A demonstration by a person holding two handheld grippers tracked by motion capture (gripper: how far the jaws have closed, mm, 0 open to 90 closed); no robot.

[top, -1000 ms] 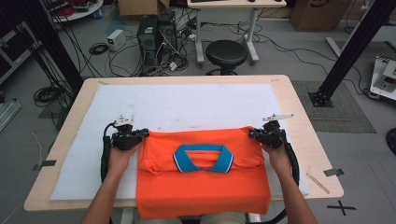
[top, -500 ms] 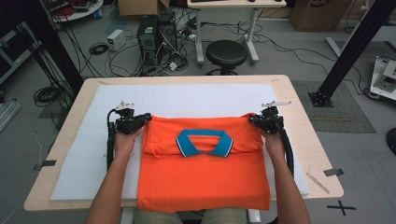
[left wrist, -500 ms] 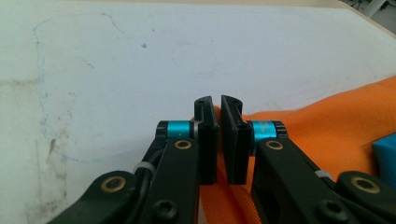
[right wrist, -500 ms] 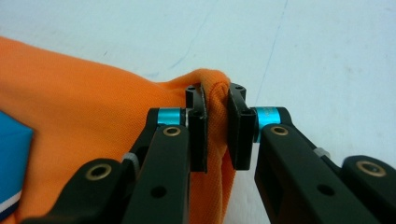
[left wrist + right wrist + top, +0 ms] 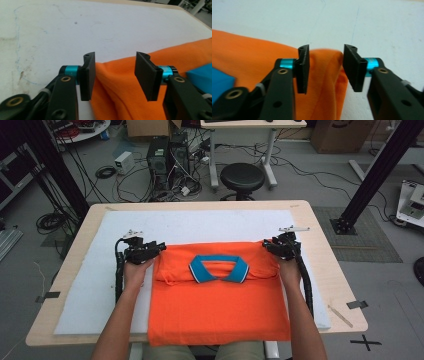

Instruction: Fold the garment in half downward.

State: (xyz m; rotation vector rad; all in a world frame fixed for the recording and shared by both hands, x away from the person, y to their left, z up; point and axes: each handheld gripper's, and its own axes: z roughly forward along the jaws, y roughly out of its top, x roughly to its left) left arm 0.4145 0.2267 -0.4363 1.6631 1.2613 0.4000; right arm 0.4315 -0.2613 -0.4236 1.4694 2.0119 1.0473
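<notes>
Since a second ago we had carried the orange polo shirt (image 5: 220, 295) farther up the white foam mat (image 5: 90, 290) (blue collar (image 5: 218, 268) facing up). Our left gripper (image 5: 156, 247) and right gripper (image 5: 268, 245) had just been opening, released, with shoulder cloth lying loose between the jaws.

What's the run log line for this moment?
item: orange polo shirt folded on white mat | left gripper: just opened, fabric loose between jaws | right gripper: just opened, fabric loose between jaws
</notes>
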